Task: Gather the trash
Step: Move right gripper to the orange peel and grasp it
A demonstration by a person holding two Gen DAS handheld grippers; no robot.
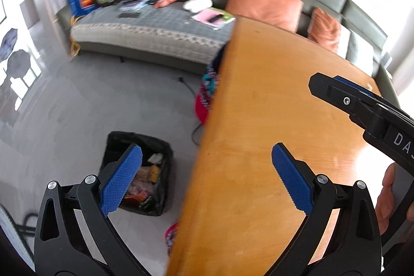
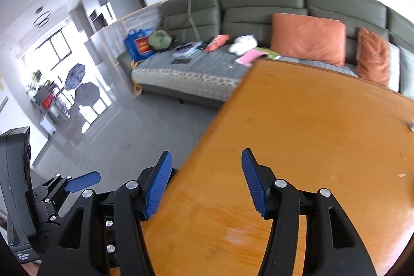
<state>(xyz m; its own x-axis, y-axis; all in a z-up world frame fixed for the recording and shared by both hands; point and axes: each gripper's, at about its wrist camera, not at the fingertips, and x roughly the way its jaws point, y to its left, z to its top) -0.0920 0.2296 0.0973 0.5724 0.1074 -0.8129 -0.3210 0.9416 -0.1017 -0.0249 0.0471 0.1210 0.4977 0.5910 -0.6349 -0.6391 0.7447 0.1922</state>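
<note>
In the left wrist view a black-lined trash bin [image 1: 139, 172] stands on the grey floor beside the table, holding several wrappers and scraps. My left gripper [image 1: 207, 177] hovers open over the table's left edge with nothing between its blue pads; one pad is above the bin, the other above the wood. My right gripper [image 2: 207, 183] is also open and empty, over the same edge of the orange wooden table [image 2: 310, 133]. A small pale scrap [image 2: 411, 125] lies on the table at the far right of the right wrist view. The right gripper [image 1: 336, 88] reaches in from the right of the left wrist view.
A green sofa [image 2: 258, 7] with orange cushions [image 2: 308, 39] and loose items runs behind the table. A red patterned object [image 1: 207, 89] sits on the floor, partly under the table edge, with a cable beside it. A hand [image 1: 388, 198] holds the right gripper's handle.
</note>
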